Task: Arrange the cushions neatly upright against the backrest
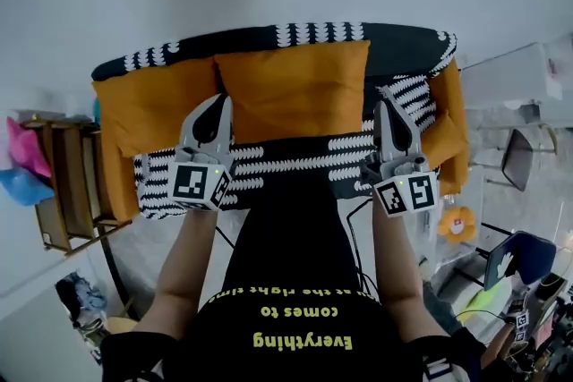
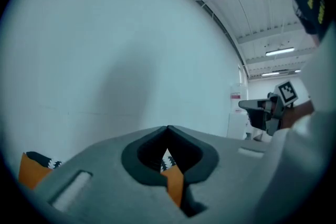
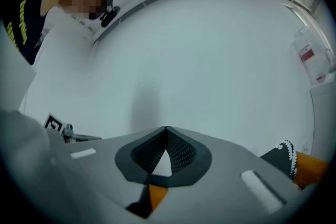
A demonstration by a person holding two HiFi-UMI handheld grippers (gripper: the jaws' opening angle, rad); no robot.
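A sofa with a black-and-white patterned backrest (image 1: 295,35) and seat (image 1: 286,158) fills the middle of the head view. An orange cushion (image 1: 291,89) stands upright against the backrest at the centre. A second orange cushion (image 1: 148,107) leans at the left end, and a third (image 1: 448,130) sits at the right end. My left gripper (image 1: 219,103) points at the centre cushion's left edge, jaws shut with nothing seen held (image 2: 168,128). My right gripper (image 1: 385,98), also shut and holding nothing, is at that cushion's right edge (image 3: 166,128).
A wooden shelf (image 1: 67,183) with pink and blue items (image 1: 22,148) stands left of the sofa. A blue chair (image 1: 524,255), an orange toy (image 1: 457,224) and floor cables lie to the right. A white wall (image 2: 105,50) rises behind the sofa.
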